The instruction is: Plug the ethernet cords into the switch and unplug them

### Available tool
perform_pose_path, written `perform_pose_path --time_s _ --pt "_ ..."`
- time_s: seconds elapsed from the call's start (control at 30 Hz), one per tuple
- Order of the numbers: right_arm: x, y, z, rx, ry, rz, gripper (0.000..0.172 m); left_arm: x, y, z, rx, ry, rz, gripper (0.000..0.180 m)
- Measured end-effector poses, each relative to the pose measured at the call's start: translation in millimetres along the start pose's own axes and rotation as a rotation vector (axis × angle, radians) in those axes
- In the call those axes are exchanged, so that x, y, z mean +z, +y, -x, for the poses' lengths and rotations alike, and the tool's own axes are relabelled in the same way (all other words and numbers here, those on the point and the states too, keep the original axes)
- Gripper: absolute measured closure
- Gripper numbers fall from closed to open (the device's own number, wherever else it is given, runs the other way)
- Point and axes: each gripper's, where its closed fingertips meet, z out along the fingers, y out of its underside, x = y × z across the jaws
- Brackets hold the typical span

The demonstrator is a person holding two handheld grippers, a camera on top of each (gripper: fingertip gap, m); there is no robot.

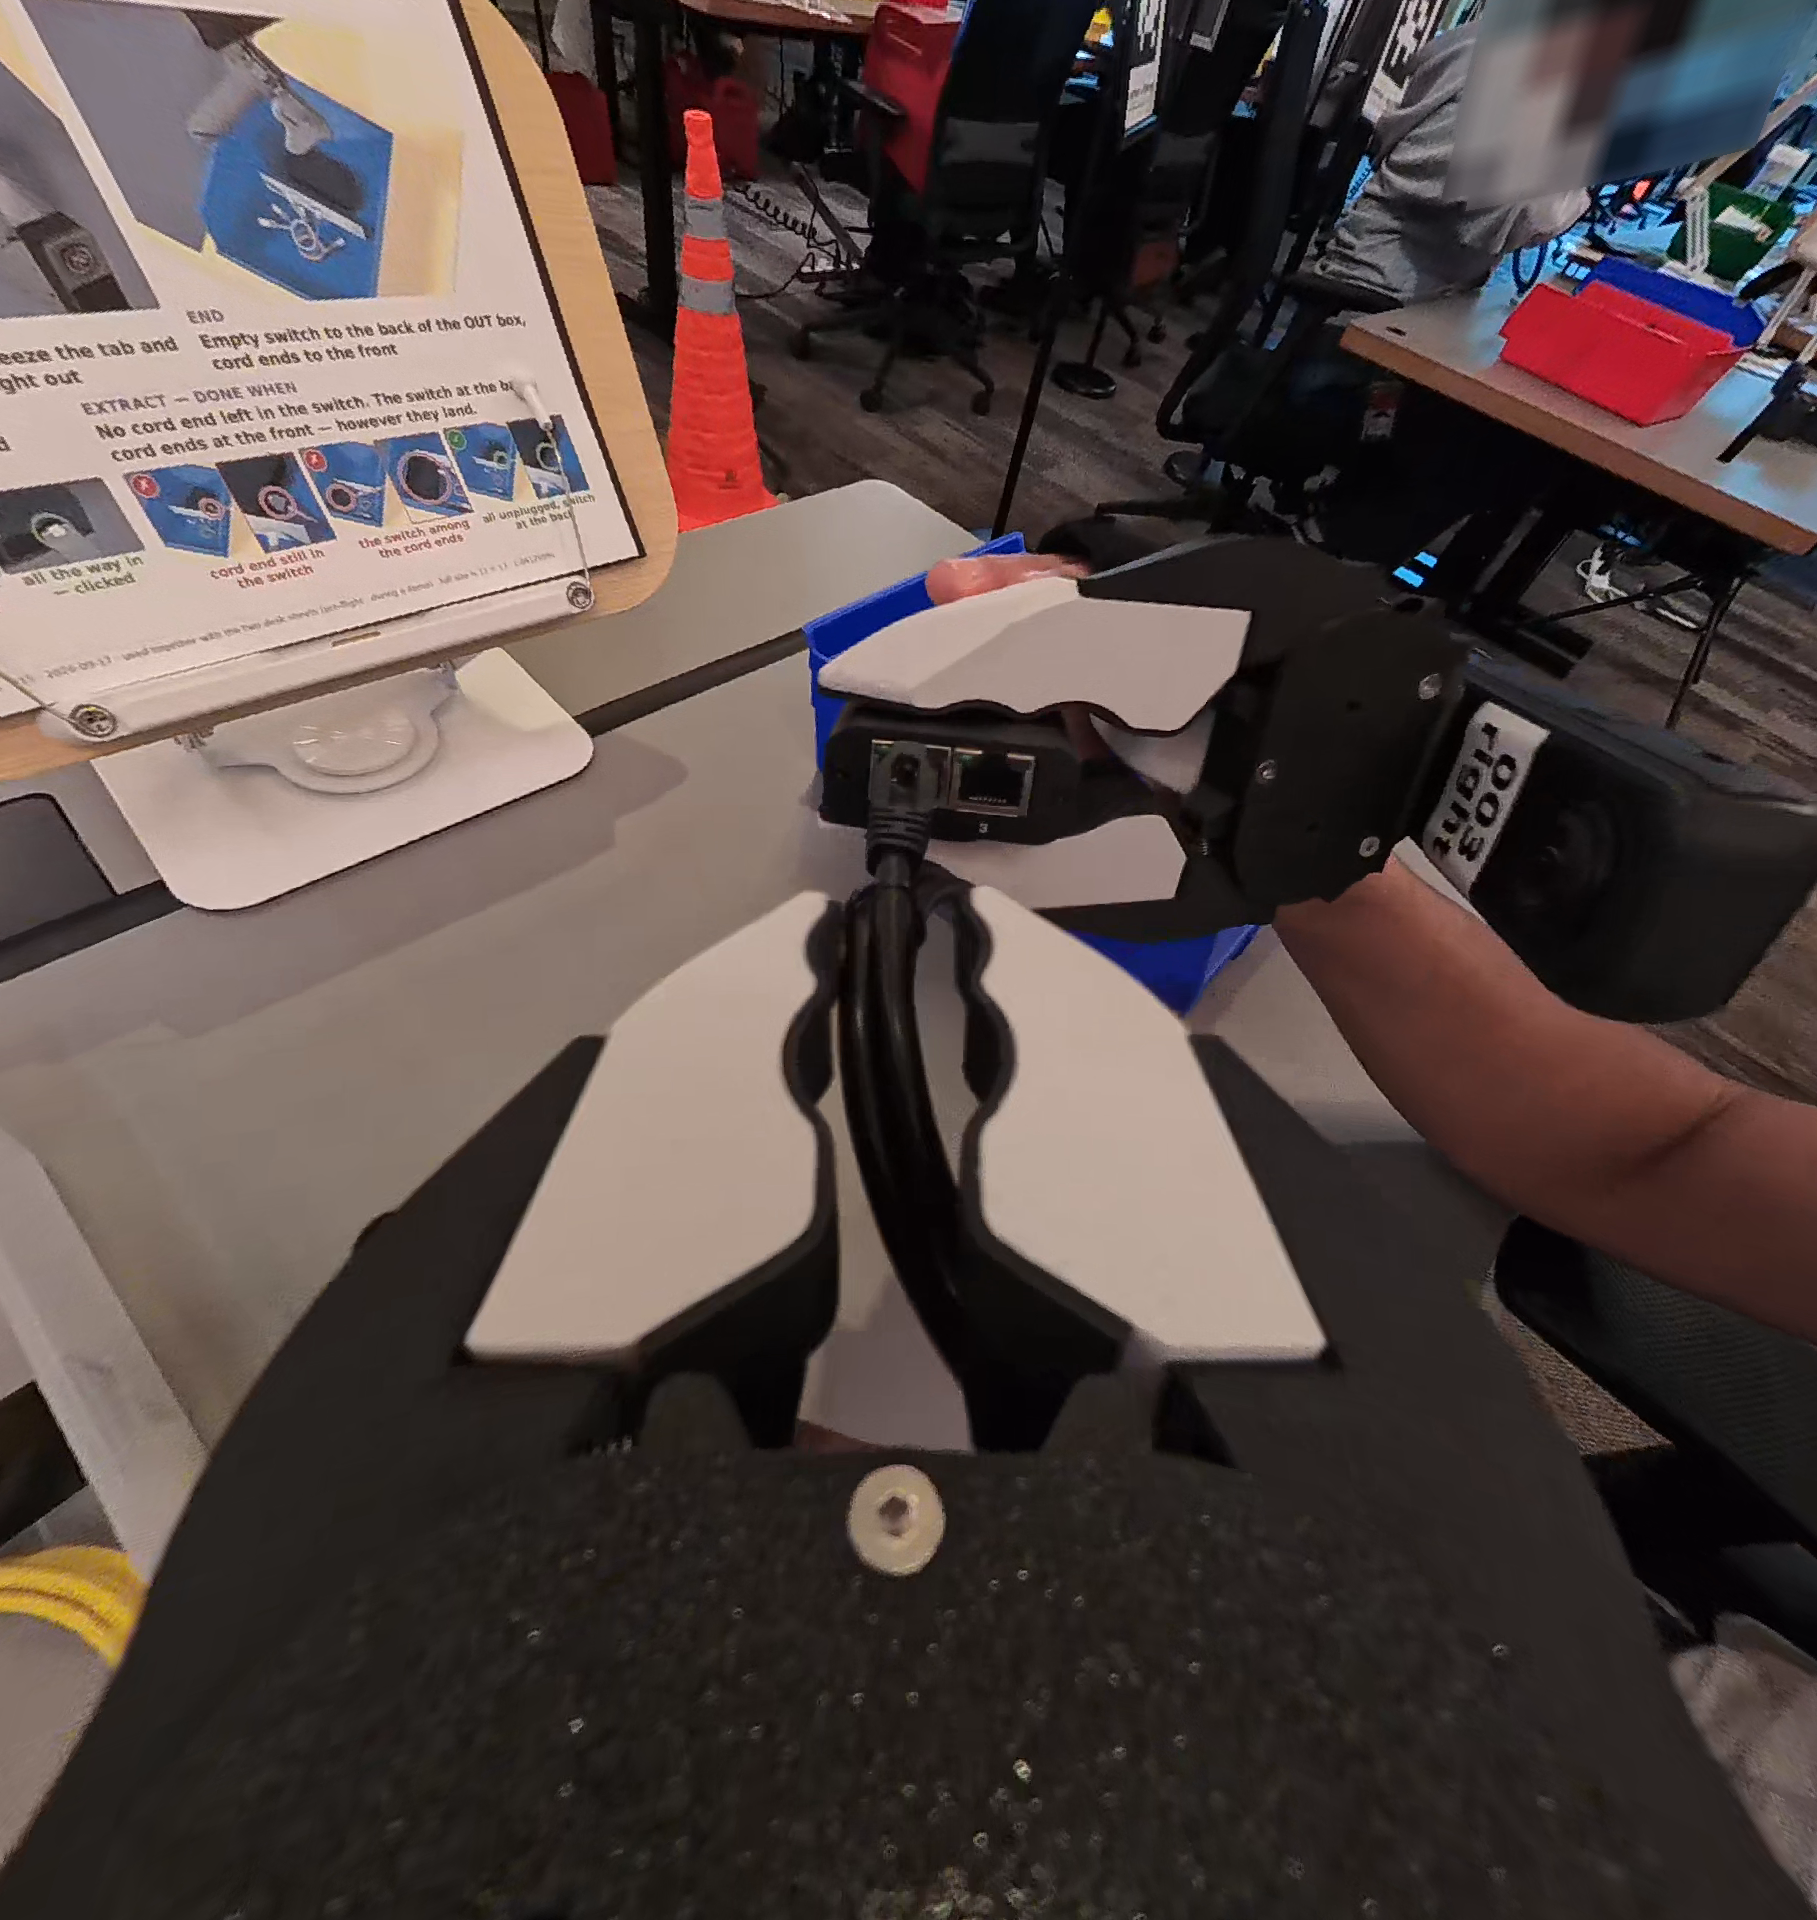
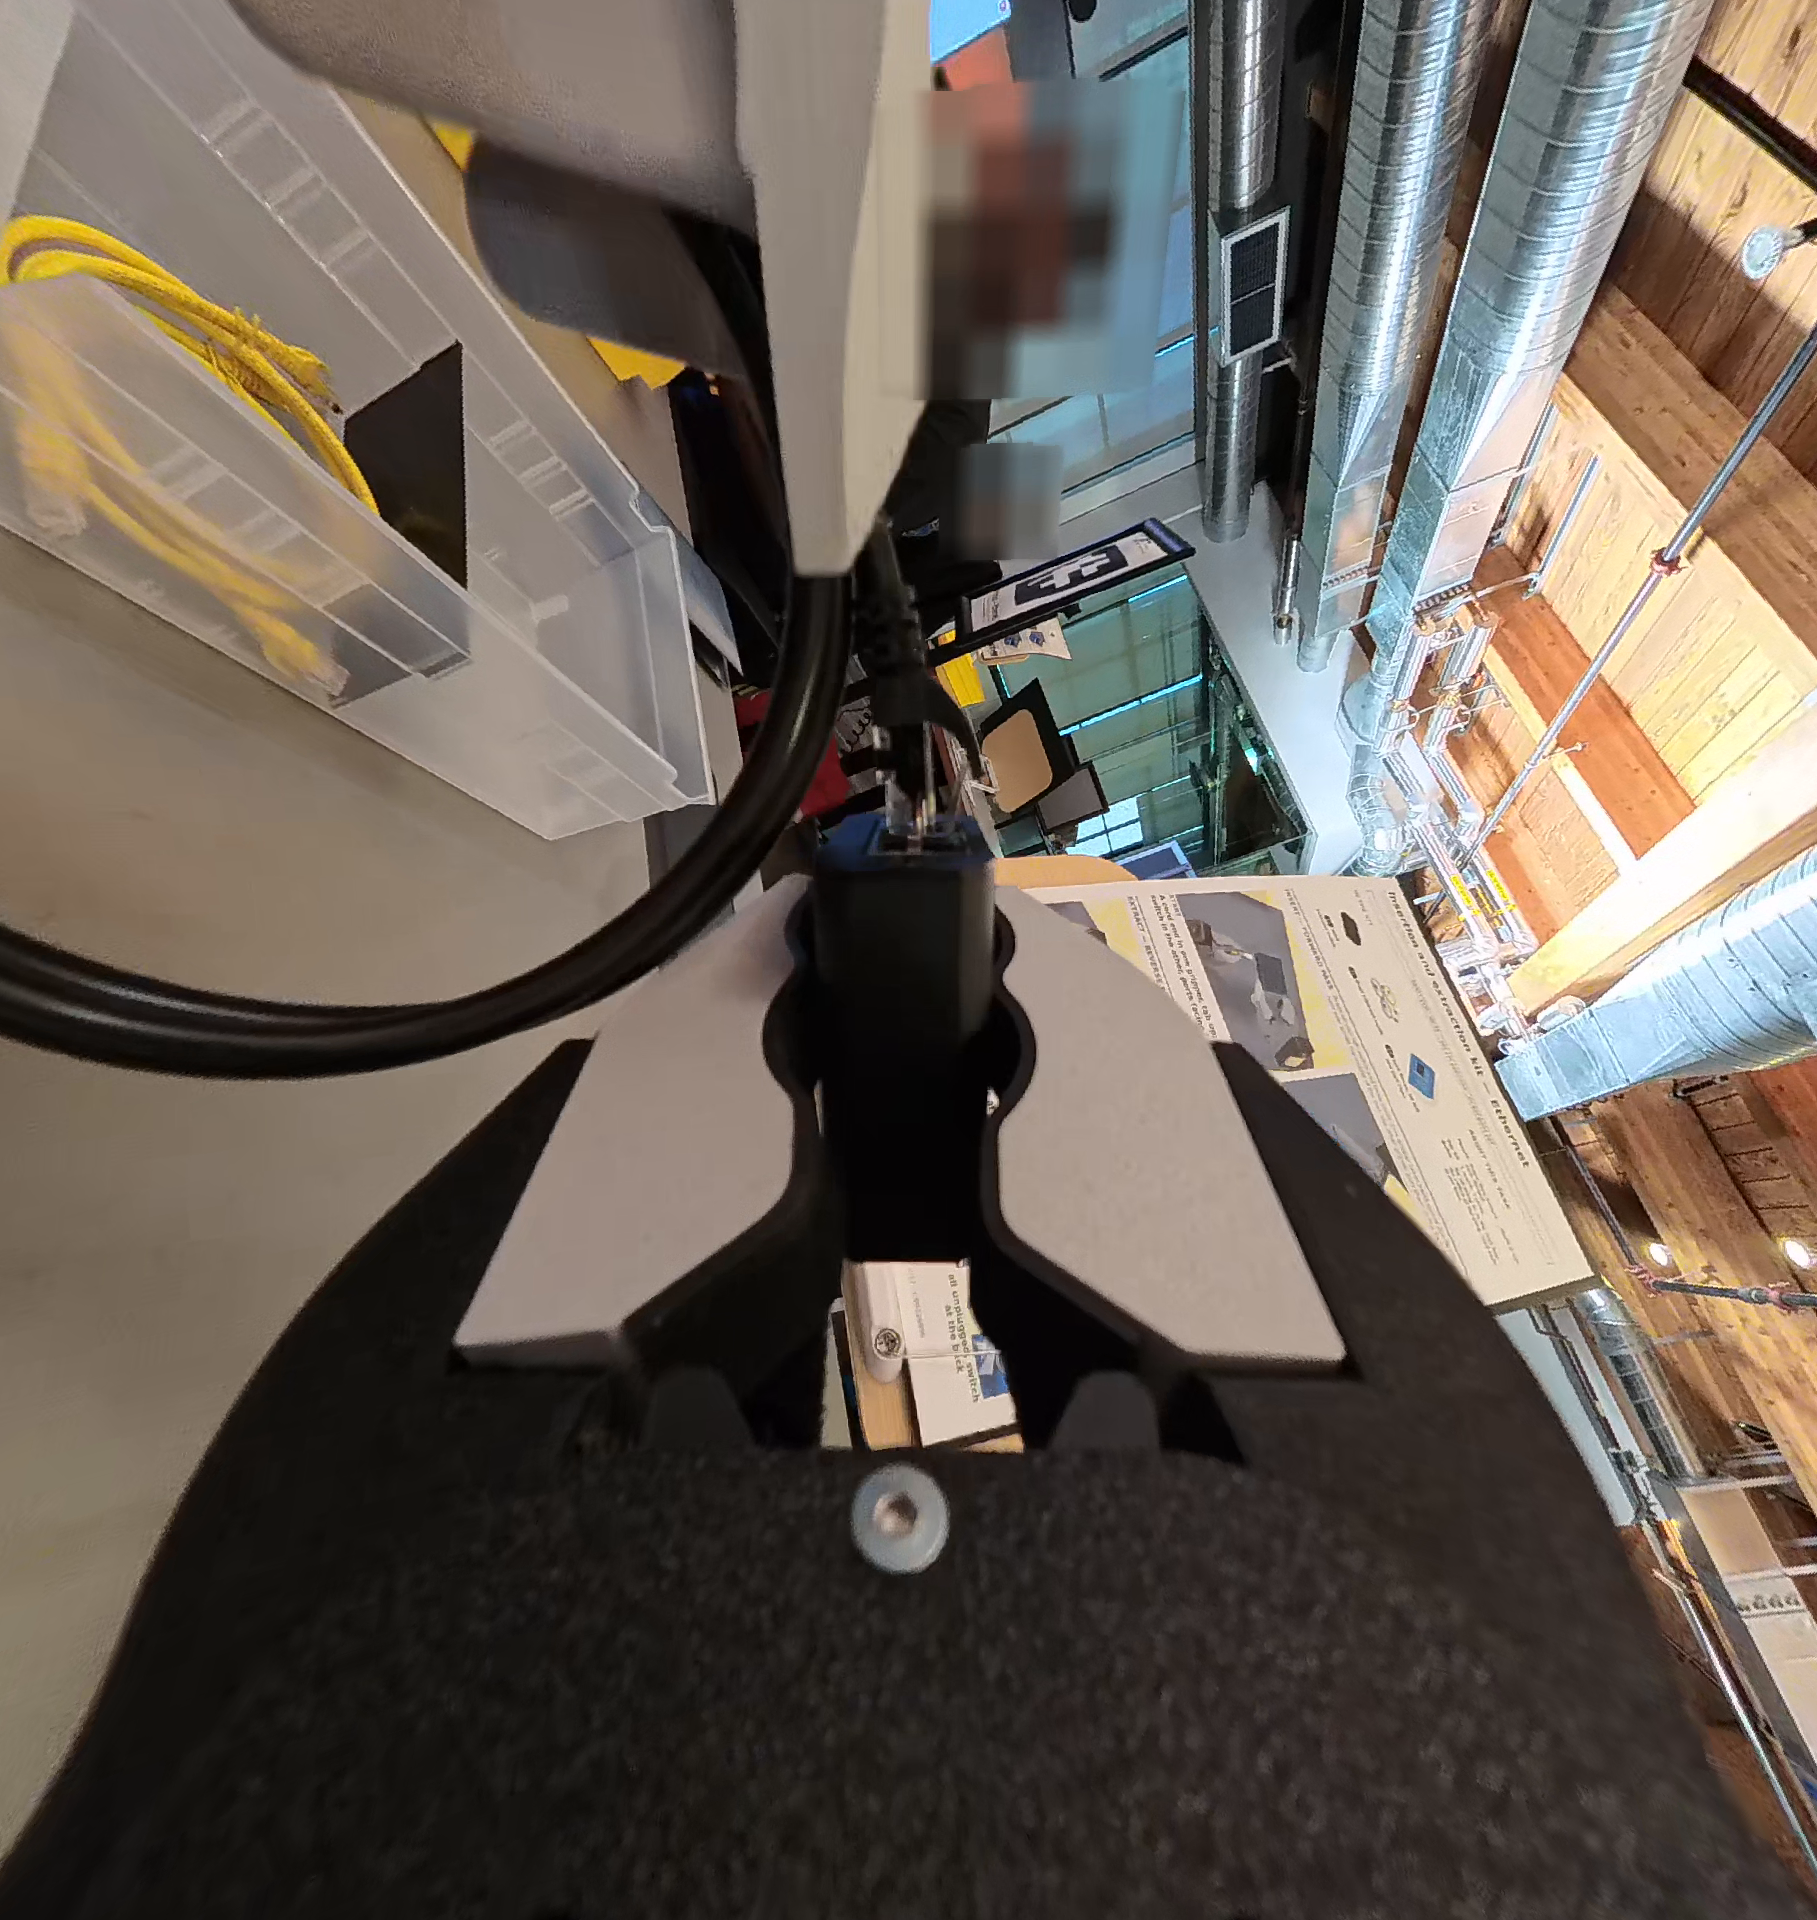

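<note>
In the left wrist view my right gripper (image 1: 883,769) is shut on the black switch (image 1: 1049,774) and holds it above the grey table (image 1: 468,1039), ports facing my left gripper. A black cord's plug (image 1: 899,795) sits in the left port; the port beside it (image 1: 995,779) is empty. My left gripper (image 1: 899,914) stands narrowly around the black cord (image 1: 888,1039) just behind the plug. A sliver of table shows between the cord and the right pad (image 1: 987,1049). In the right wrist view the switch (image 2: 899,1039) is clamped between my fingers, with the plug (image 2: 909,769) at its end and the cord (image 2: 571,977) looping left.
A blue bin (image 1: 914,613) sits behind the switch. An instruction sheet on a stand (image 1: 260,312) stands at the left. A clear bin with yellow cords (image 2: 208,416) is on the table. An orange cone (image 1: 712,312), chairs and other desks are beyond the table edge. One gripper's finger ends stand about 5 cm off the other's.
</note>
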Motion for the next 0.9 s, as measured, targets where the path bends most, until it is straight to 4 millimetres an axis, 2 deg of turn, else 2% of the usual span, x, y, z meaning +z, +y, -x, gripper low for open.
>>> perform_pose_path --time_s 0.03,0.2,0.57,0.9 --pt "0 -1 0 -0.002 0.001 -0.001 0.146 0 0 3 -0.001 -0.017 0.000 0.166" --pt "-1 -3 1 0.012 -0.008 -0.014 0.146 0 0 3 -0.001 -0.021 0.009 0.167" --pt "-5 -12 5 0.019 -0.040 -0.065 0.146 -6 -1 -5 0.111 -0.007 0.102 0.169" --pt "0 -16 12 0.073 -0.043 -0.073 0.147 -6 3 1 0.123 -0.015 0.157 0.170"
